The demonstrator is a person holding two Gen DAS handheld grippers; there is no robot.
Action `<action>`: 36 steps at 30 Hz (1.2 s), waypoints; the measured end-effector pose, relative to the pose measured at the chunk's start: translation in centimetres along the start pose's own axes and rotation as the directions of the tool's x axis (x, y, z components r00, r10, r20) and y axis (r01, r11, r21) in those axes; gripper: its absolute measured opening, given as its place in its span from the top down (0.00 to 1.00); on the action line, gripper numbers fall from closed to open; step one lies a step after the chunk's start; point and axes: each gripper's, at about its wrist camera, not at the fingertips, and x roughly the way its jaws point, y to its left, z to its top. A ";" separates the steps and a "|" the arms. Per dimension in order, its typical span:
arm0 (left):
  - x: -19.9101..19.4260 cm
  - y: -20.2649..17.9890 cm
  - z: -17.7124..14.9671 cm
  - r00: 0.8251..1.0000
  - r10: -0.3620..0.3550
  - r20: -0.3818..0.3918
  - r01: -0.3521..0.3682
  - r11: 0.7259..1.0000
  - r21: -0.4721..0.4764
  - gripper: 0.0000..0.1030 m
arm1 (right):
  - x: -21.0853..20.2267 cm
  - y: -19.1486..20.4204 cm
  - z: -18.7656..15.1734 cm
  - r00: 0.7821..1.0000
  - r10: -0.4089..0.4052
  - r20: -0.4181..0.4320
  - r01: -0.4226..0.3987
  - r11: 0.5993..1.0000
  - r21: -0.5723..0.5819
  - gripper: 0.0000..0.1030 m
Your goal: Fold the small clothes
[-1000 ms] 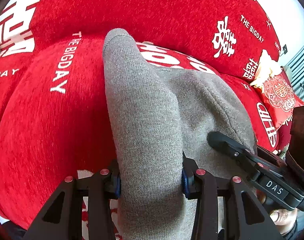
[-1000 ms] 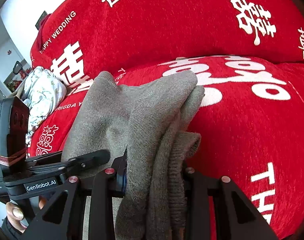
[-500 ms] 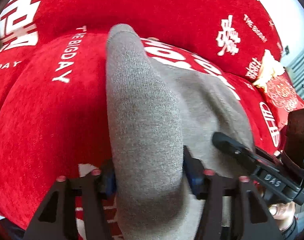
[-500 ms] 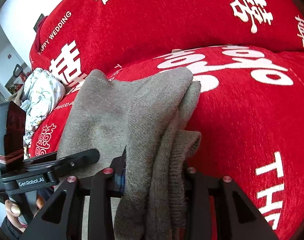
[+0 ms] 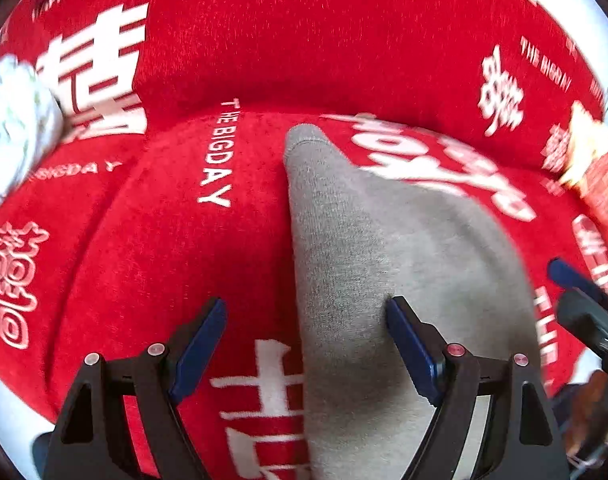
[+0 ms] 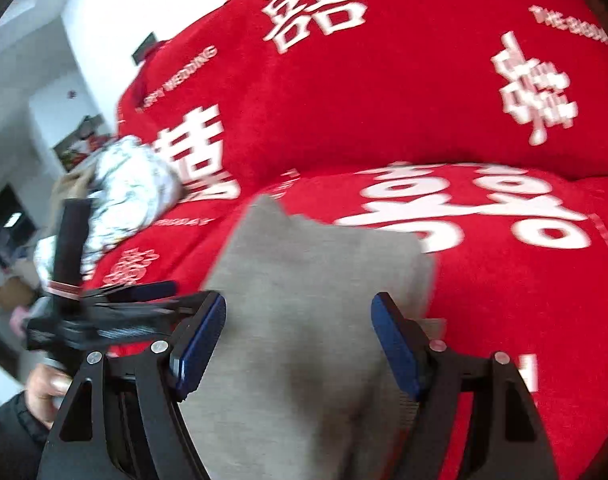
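A grey knit garment [image 5: 367,280] lies flat on the red sofa seat [image 5: 164,248]. It also shows in the right wrist view [image 6: 311,300], folded into a rough rectangle. My left gripper [image 5: 305,312] is open and holds nothing; its right finger rests over the garment's left edge. My right gripper [image 6: 298,312] is open above the garment, with nothing between its pads. The left gripper's body [image 6: 104,312] shows at the left of the right wrist view, and the right gripper's finger [image 5: 575,280] at the right edge of the left wrist view.
The sofa cover is red with white lettering, and its backrest [image 6: 383,80] rises behind the seat. A white floral bundle of cloth [image 6: 132,188] lies at the sofa's left end. A red cushion [image 5: 599,176] sits at the right end.
Both grippers have opened and let go of the grey garment, which now lies flat on the seat. Both have pulled back a little.
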 end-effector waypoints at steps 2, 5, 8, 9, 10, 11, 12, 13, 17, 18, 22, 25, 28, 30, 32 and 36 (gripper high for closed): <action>1.0 -0.2 0.0 1.000 0.013 -0.021 -0.013 1.000 0.007 0.19 | 1.4 -0.3 -0.3 0.999 -0.004 -0.036 0.004 1.000 0.017 0.24; 1.9 0.0 -0.2 0.999 0.002 -0.039 -0.002 1.000 0.000 0.13 | 3.9 -2.0 -0.9 0.995 -0.029 -0.095 0.037 0.996 0.085 0.24; 2.7 0.3 -0.1 0.999 0.016 -0.040 -0.016 1.000 -0.005 0.04 | 4.7 -3.5 -1.1 0.996 -0.006 -0.084 0.018 0.990 0.141 0.24; 2.9 0.4 -0.1 0.999 0.005 -0.046 -0.005 1.000 -0.012 0.04 | 4.7 -3.5 -0.9 0.996 -0.004 -0.087 0.017 0.988 0.152 0.24; 2.8 0.5 0.0 0.999 0.001 -0.050 -0.002 1.000 -0.020 0.04 | 4.5 -3.2 -0.8 0.996 -0.010 -0.090 0.023 0.989 0.149 0.24; 2.7 0.6 0.0 0.999 0.002 -0.051 -0.003 1.000 -0.026 0.04 | 4.1 -2.8 -0.8 0.996 -0.020 -0.091 0.032 0.991 0.133 0.24; 2.3 0.6 -0.1 0.999 0.004 -0.048 -0.006 1.000 -0.028 0.04 | 3.6 -2.2 -0.8 0.996 -0.033 -0.087 0.042 0.993 0.108 0.24; 1.7 0.5 -0.3 0.999 0.007 -0.037 -0.008 1.000 -0.027 0.04 | 2.9 -1.2 -0.9 0.997 -0.037 -0.071 0.042 0.996 0.076 0.24; -0.3 0.0 -1.4 1.000 0.016 0.009 -0.016 1.000 0.005 0.04 | -0.4 1.5 -2.6 1.000 -0.001 0.000 0.001 1.000 -0.012 0.24; -0.7 -0.2 -1.8 1.000 0.017 0.018 -0.017 1.000 0.011 0.04 | -0.7 1.9 -3.2 1.000 0.011 0.001 -0.011 1.000 -0.026 0.24; -0.5 -0.4 -3.2 1.000 0.023 0.006 -0.023 1.000 0.015 0.04 | 0.3 1.9 -6.2 0.998 0.005 -0.059 -0.006 1.000 -0.023 0.24; -0.3 -0.1 -3.9 1.000 0.012 0.004 -0.012 1.000 0.007 0.04 | 0.6 1.5 -7.9 0.998 -0.007 -0.056 0.005 0.999 -0.039 0.24; -0.4 -0.1 -4.5 1.000 0.018 0.011 -0.018 1.000 0.017 0.04 | 0.6 1.7 -9.0 0.997 -0.026 -0.079 0.021 0.998 -0.059 0.24; -0.6 -0.3 -4.7 1.000 0.025 0.014 -0.025 0.999 0.028 0.04 | 0.6 1.6 -9.8 0.995 -0.041 -0.092 0.035 0.997 -0.063 0.24; -1.0 -0.4 -5.0 0.999 0.029 0.016 -0.029 0.999 0.035 0.04 | 0.0 1.6 -10.6 0.995 -0.043 -0.093 0.038 0.998 -0.058 0.24; -2.3 -0.8 -5.6 0.999 0.046 0.028 -0.047 0.997 0.058 0.04 | -1.2 1.6 -11.2 0.992 -0.071 -0.108 0.066 0.997 -0.045 0.24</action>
